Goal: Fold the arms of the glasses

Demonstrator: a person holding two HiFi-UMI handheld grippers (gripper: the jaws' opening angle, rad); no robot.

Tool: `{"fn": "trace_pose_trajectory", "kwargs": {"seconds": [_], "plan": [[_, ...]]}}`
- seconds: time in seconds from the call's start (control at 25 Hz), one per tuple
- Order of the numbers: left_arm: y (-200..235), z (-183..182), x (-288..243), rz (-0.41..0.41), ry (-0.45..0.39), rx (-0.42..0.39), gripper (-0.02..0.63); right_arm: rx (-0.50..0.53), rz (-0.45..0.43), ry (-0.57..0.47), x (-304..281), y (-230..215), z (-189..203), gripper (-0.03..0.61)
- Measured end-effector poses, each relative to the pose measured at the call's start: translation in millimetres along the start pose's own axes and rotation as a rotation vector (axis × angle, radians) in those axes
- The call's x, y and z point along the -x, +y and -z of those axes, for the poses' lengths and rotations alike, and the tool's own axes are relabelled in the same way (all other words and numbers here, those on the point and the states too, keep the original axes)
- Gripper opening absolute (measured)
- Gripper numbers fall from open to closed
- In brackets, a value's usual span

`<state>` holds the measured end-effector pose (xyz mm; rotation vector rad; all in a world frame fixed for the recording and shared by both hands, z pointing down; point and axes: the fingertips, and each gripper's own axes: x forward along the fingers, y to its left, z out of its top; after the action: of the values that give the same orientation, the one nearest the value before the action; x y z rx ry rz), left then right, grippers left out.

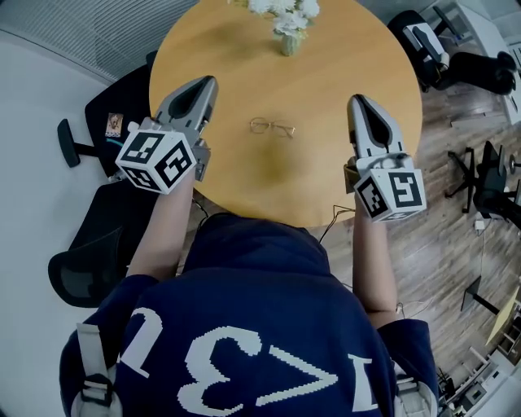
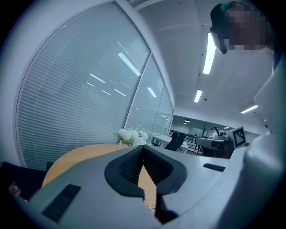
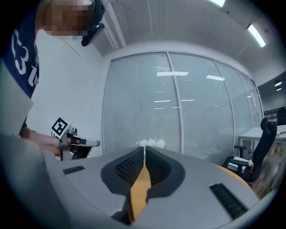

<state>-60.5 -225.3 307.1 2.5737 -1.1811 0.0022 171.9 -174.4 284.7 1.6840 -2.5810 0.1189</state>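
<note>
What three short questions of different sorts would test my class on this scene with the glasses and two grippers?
1. True or false: the left gripper holds the glasses.
2. Where do the flowers stand? A) on the floor B) on the round table, beyond the glasses C) on a chair
3. Fill in: the jaws of the right gripper are ____.
Key: 1 false; 2 B; 3 shut.

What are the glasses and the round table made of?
The glasses look like thin metal wire: the rims are just fine lines. The table looks like wood or a wood-look top: smooth, honey-coloured, softly shiny; I can't tell which.
</note>
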Motion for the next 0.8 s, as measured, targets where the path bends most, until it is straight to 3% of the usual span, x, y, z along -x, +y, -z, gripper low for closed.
{"fn": "trace_pose_trajectory", "kwargs": {"seconds": [0.36,0.8], "plan": [[-4,-20,16,-0.048,-0.066,-0.102,0.015,0.048,0.005,-0.061,9,14,-30,0.031],[-10,-18,18,-0.045,-0.087,-0.129,0.015,0.069,0.029,-0.067,11,20,-33,0.031]]}}
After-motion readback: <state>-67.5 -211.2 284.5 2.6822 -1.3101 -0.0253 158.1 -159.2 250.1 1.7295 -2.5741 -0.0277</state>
